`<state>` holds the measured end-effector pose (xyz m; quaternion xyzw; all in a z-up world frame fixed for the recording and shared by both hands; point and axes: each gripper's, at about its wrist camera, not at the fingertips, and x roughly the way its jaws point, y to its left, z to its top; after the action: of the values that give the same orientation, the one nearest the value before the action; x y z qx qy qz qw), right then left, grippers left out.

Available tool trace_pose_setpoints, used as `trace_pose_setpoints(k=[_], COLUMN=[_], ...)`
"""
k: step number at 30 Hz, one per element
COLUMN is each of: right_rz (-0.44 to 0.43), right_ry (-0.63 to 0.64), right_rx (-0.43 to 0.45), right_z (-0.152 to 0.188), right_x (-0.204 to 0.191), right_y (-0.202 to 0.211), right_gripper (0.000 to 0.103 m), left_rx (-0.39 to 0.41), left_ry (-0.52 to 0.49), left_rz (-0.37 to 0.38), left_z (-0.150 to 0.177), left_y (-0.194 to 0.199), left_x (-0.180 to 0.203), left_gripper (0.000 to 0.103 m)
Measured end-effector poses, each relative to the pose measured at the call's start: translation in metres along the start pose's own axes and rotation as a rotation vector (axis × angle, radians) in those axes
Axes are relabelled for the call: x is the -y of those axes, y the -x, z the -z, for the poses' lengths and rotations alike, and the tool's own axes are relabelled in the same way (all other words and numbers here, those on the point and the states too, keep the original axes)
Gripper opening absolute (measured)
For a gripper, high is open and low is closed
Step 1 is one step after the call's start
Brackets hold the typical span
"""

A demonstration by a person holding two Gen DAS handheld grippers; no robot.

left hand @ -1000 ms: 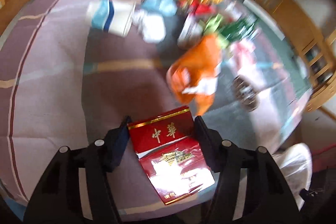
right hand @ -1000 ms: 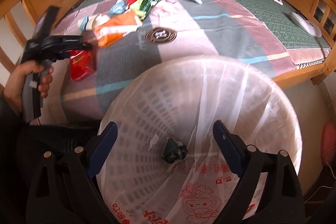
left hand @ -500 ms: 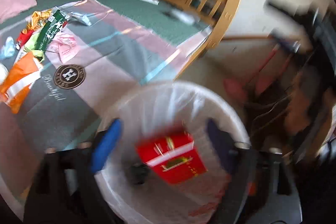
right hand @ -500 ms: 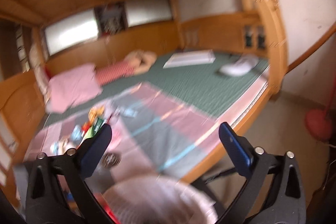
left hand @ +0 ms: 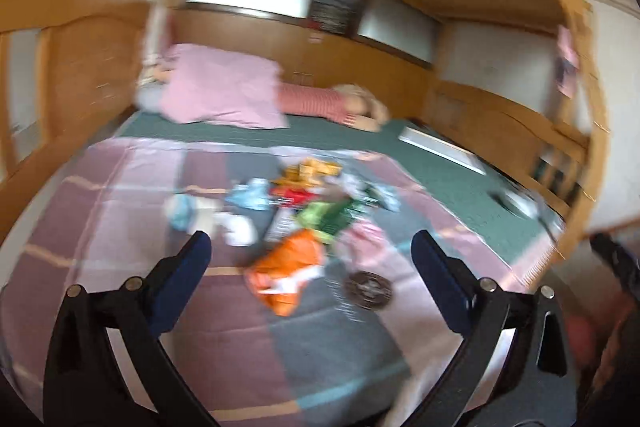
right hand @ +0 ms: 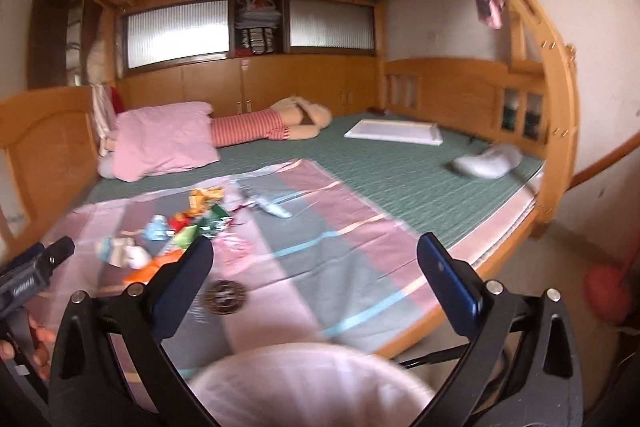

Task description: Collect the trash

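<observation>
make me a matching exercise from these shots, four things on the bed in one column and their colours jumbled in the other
Things:
1. pillow
2. wrapper nearest the left gripper
3. flat board
4. mat under the board

Colours:
a. green
b. white
c. pink
d. orange

Pairs: 1-c, 2-d, 3-b, 4-a

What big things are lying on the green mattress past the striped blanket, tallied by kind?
Pink pillow: 1
Striped plush doll: 1
White flat panel: 1
White slipper-like item: 1
Total: 4
</observation>
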<state>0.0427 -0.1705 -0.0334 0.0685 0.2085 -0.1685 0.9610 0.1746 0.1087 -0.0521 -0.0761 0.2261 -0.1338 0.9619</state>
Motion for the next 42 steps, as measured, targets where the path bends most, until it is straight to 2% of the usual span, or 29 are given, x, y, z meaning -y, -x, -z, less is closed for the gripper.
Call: trace_pose_setpoints(k=[2,5,7,10,11,12,13,15,16,17,19,22,23,24,25,26,27,30,34,35,36,37,38,40,41,42], right_rz=[-0.054,-0.128,-0.183,-0.227,-0.247,-0.267,-0.281,-0.273,-0.241,-0.216,-0.205,-0.226,-0.232,-0.237,-0.245,-0.254,-0.257,-0.203,-0.124,-0.117,-0.12,-0.126,-0.122,-0.127,-0.146,-0.18], right_ry=[-0.025,-0.109,-0.135,-0.138,-0.144,-0.153,-0.159,-0.131,-0.101,-0.096,-0.109,-0.124,-0.122,-0.118,-0.108,-0.096,-0.08,0.015,0.089,0.098,0.108,0.135,0.16,0.199,0.199,0.183], right_rx=[-0.066,-0.155,-0.232,-0.295,-0.316,-0.348,-0.386,-0.463,-0.488,-0.49,-0.502,-0.567,-0.576,-0.58,-0.581,-0.578,-0.574,-0.564,-0.644,-0.666,-0.682,-0.699,-0.709,-0.699,-0.705,-0.726], right_z=[0.0,0.002,0.007,0.017,0.019,0.021,0.024,0.03,0.033,0.034,0.036,0.034,0.031,0.029,0.026,0.025,0.023,0.023,0.047,0.053,0.059,0.066,0.069,0.074,0.075,0.076], right_x=[-0.01,-0.025,-0.039,-0.063,-0.069,-0.073,-0.078,-0.091,-0.099,-0.101,-0.106,-0.129,-0.135,-0.143,-0.158,-0.167,-0.177,-0.212,-0.234,-0.237,-0.241,-0.247,-0.252,-0.262,-0.267,-0.271], right_y=[-0.012,-0.033,-0.05,-0.067,-0.071,-0.076,-0.083,-0.096,-0.102,-0.104,-0.113,-0.143,-0.151,-0.159,-0.171,-0.182,-0.192,-0.23,-0.27,-0.274,-0.276,-0.276,-0.273,-0.261,-0.252,-0.244], right_gripper=[0.1,0.1,0.1,0.099,0.094,0.083,0.077,0.04,0.032,0.025,0.025,0.025,0.028,0.041,0.048,0.06,0.066,0.076,0.076,0.072,0.059,0.051,0.035,0.021,0.01,0.007], left_rx=[0.026,0.025,0.02,0.022,0.016,0.004,-0.018,-0.03,-0.045,-0.057,-0.094,-0.132,-0.143,-0.154,-0.176,-0.187,-0.204,-0.227,-0.254,-0.259,-0.262,-0.264,-0.266,-0.285,-0.294,-0.304], left_ry=[0.02,0.048,0.07,0.105,0.107,0.106,0.111,0.134,0.152,0.16,0.154,0.163,0.182,0.201,0.241,0.265,0.301,0.364,0.43,0.448,0.474,0.491,0.513,0.536,0.539,0.543], left_rz=[-0.058,-0.044,-0.007,-0.047,-0.054,-0.056,-0.067,-0.089,-0.097,-0.104,-0.136,-0.171,-0.175,-0.175,-0.165,-0.158,-0.154,-0.179,-0.223,-0.23,-0.238,-0.244,-0.253,-0.286,-0.303,-0.326], left_z=[-0.005,-0.012,-0.011,-0.01,-0.01,-0.011,-0.011,-0.011,-0.011,-0.011,-0.011,-0.01,-0.009,-0.009,-0.008,-0.007,-0.006,-0.005,-0.001,0.0,0.001,0.001,0.003,0.006,0.008,0.01], left_y=[0.002,0.003,0.011,0.017,0.017,0.016,0.013,0.011,0.01,0.009,0.006,0.003,0.002,0.001,0.0,-0.002,-0.002,-0.002,0.0,0.001,0.002,0.003,0.004,0.004,0.003,0.003], left_x=[-0.013,-0.031,-0.04,-0.046,-0.047,-0.049,-0.052,-0.058,-0.063,-0.065,-0.07,-0.08,-0.084,-0.089,-0.097,-0.102,-0.111,-0.13,-0.156,-0.162,-0.169,-0.172,-0.177,-0.184,-0.186,-0.189], left_gripper=[0.099,0.099,0.099,0.099,0.099,0.099,0.099,0.099,0.097,0.089,0.078,0.077,0.08,0.083,0.087,0.088,0.088,0.092,0.093,0.093,0.093,0.093,0.093,0.093,0.093,0.093])
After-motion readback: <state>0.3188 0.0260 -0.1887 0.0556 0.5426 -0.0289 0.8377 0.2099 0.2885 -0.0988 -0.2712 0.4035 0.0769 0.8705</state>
